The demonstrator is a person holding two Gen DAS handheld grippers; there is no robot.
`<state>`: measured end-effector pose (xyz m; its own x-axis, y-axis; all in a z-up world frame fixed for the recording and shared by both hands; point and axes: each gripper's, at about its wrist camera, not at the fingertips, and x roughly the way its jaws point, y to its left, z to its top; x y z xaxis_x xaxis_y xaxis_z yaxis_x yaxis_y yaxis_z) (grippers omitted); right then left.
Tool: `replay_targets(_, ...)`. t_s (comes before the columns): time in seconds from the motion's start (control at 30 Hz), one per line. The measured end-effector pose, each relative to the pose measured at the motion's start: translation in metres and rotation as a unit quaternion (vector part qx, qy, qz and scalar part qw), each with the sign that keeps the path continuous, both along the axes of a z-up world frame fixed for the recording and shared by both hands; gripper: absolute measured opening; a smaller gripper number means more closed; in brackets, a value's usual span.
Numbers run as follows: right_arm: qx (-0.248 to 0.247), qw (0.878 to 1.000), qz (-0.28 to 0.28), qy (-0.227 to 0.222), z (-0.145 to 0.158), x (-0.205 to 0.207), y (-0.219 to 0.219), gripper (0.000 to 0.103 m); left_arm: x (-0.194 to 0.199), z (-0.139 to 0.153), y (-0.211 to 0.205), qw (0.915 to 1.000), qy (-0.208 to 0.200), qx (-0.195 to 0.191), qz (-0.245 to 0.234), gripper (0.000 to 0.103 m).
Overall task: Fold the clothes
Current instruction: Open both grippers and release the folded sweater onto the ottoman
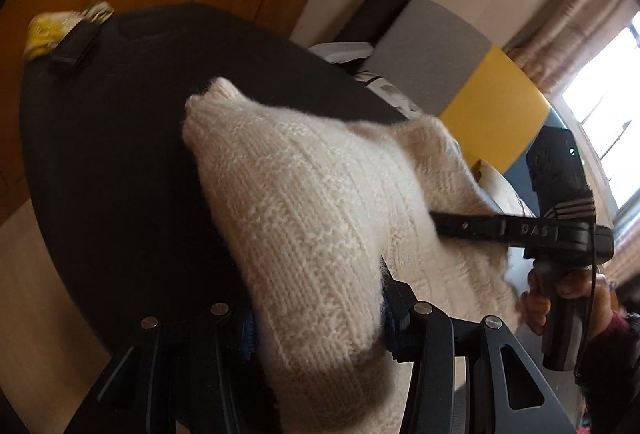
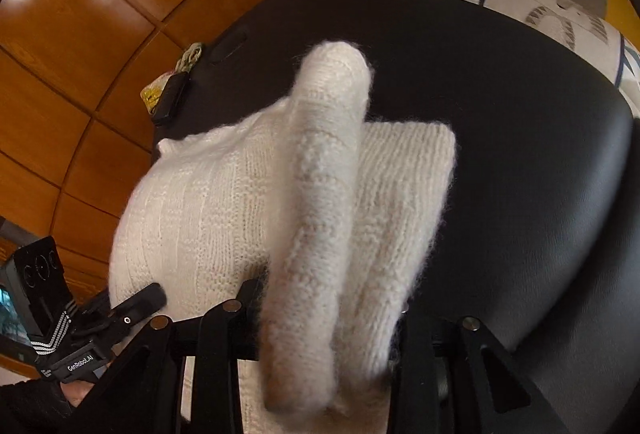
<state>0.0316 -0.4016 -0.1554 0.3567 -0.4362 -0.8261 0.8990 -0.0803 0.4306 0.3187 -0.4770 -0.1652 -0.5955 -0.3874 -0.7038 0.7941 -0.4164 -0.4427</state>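
In the left wrist view, a yellow packet (image 1: 48, 34) and a small dark case (image 1: 76, 46) sit at the upper left, on the far edge of the round black bench (image 1: 112, 154). Centre frame, the cream knitted sweater (image 1: 304, 218) is bunched up over the bench, and a thick fold of it runs down into the left tool (image 1: 318, 330), whose blue-padded fingers (image 1: 248, 334) are closed on it from both sides. At right, the right tool (image 1: 440, 224) reaches sideways into the knit, a hand (image 1: 560, 298) round its grip.

In the right wrist view, the left tool (image 2: 154, 294) shows at lower left with its tip against the sweater (image 2: 224, 202). The packet (image 2: 154, 94) and case (image 2: 170, 100) lie at the bench (image 2: 500, 114) rim, upper left of centre. A rolled ridge of knit runs down the middle into the right tool (image 2: 324, 318); cloth fills the gap, but the pads are hidden, so I cannot tell whether it is pinching firmly or slackly.

The step appears to be carrying a fold across. To do it well, both tools should keep equal tension, move together so the edge stays straight, and lay the doubled layer flat on the bare bench rather than on the packet. Thick fuzzy knit slips and springs back, so release only once it rests flat.
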Motion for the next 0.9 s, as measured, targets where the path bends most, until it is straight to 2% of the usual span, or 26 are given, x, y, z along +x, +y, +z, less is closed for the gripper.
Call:
replay_targets(0.03,0.004,1.0,0.003,-0.001,0.001,-0.008,-0.012,0.038,-0.001,-0.002,-0.001,1.0,-0.001,0.003,0.003,0.049)
replay_targets(0.1,0.012,0.999,-0.005,-0.031,0.005,-0.017,-0.026,0.041,-0.001,-0.006,-0.005,0.9998,0.004,0.013,0.013,0.051)
replay_targets(0.17,0.011,0.998,-0.008,-0.056,0.002,-0.027,-0.024,0.042,-0.002,-0.008,-0.008,0.9994,0.015,0.027,0.017,0.054)
replay_targets(0.23,0.009,0.998,-0.009,-0.059,0.0,-0.027,-0.024,0.042,-0.004,-0.01,-0.011,0.9986,0.026,0.041,0.019,0.057)
replay_targets(0.47,-0.002,0.999,-0.008,-0.035,0.014,-0.023,-0.028,0.042,-0.004,-0.007,-0.009,0.9985,0.023,0.046,0.02,0.062)
replay_targets(0.63,-0.03,0.998,-0.055,-0.011,0.032,-0.034,-0.033,0.042,0.015,0.008,0.01,0.9989,0.006,0.041,0.021,0.065)
replay_targets(0.77,-0.07,0.995,-0.063,0.035,0.061,-0.025,-0.031,0.042,0.027,0.025,0.019,0.9993,-0.016,0.01,0.033,0.067)
replay_targets(0.83,-0.086,0.995,-0.029,0.037,0.075,-0.012,-0.024,0.042,0.035,0.037,0.026,0.9987,-0.026,-0.019,0.04,0.068)
replay_targets(0.9,-0.094,0.994,0.01,0.057,0.083,0.007,-0.023,0.041,0.041,0.047,0.031,0.9977,-0.026,-0.047,0.042,0.071)
